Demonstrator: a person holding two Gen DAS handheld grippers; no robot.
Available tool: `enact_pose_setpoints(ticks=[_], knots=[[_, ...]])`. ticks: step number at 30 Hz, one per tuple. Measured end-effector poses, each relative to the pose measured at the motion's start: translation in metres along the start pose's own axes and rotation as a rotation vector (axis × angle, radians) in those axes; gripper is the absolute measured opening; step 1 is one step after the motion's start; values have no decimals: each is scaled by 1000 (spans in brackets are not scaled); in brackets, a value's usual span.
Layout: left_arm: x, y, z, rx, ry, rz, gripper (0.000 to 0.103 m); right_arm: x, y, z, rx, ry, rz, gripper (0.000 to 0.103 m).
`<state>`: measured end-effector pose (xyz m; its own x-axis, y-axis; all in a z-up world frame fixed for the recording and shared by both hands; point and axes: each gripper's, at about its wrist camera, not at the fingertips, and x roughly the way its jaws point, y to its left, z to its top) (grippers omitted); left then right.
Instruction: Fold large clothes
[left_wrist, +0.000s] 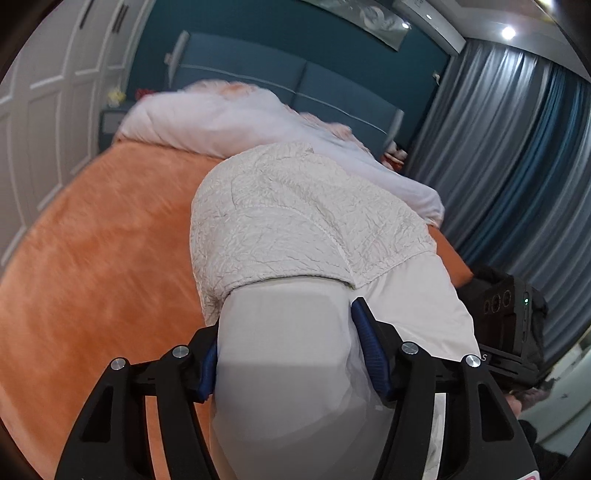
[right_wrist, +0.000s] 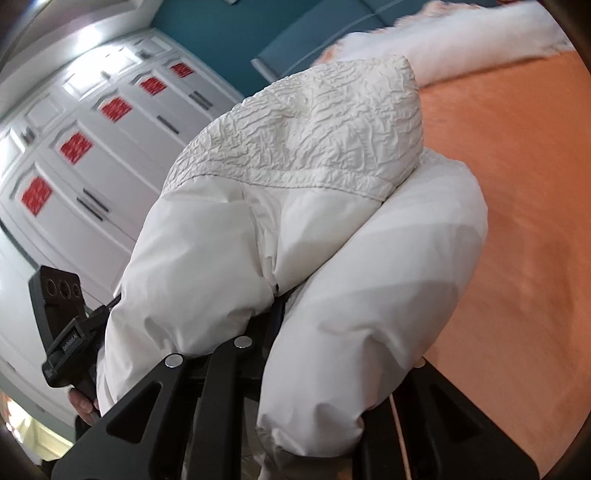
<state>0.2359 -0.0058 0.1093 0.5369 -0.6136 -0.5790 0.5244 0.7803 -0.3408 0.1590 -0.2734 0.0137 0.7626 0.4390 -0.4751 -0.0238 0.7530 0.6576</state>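
White padded jacket (left_wrist: 295, 206), crinkle-textured upper panel and smooth lower part, hangs bunched above the orange bed (left_wrist: 96, 236). Left gripper (left_wrist: 284, 354) holds smooth fabric between its blue-padded fingers (left_wrist: 369, 347). Right gripper (right_wrist: 280, 332) is buried in folds; its grip cannot be determined. White duvet (left_wrist: 221, 122) lies near the teal headboard (left_wrist: 332, 88)

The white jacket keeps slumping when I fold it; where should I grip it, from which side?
Grip the smooth white jacket shell at its near edge, coming from the bed's foot. That part is thin and bunches between jaws; the crinkled panel drapes bulkier and farther off.
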Motion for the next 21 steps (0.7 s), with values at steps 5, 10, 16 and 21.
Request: enact_pose_setpoints(ticks=[5,10,16,21], knots=[[40,83,-21,-115,80,188,69,93,-5,1,24,136,-98,28],[33,123,-61,-198,135,326,67,105,-19,-36,93,204,-166,35],[-8,76,-64,-45,74,426,72,37,48,-44,-127,48,-309,36],[9,45,-70,54,120,492,76,58,100,-53,-290,89,-351,35]])
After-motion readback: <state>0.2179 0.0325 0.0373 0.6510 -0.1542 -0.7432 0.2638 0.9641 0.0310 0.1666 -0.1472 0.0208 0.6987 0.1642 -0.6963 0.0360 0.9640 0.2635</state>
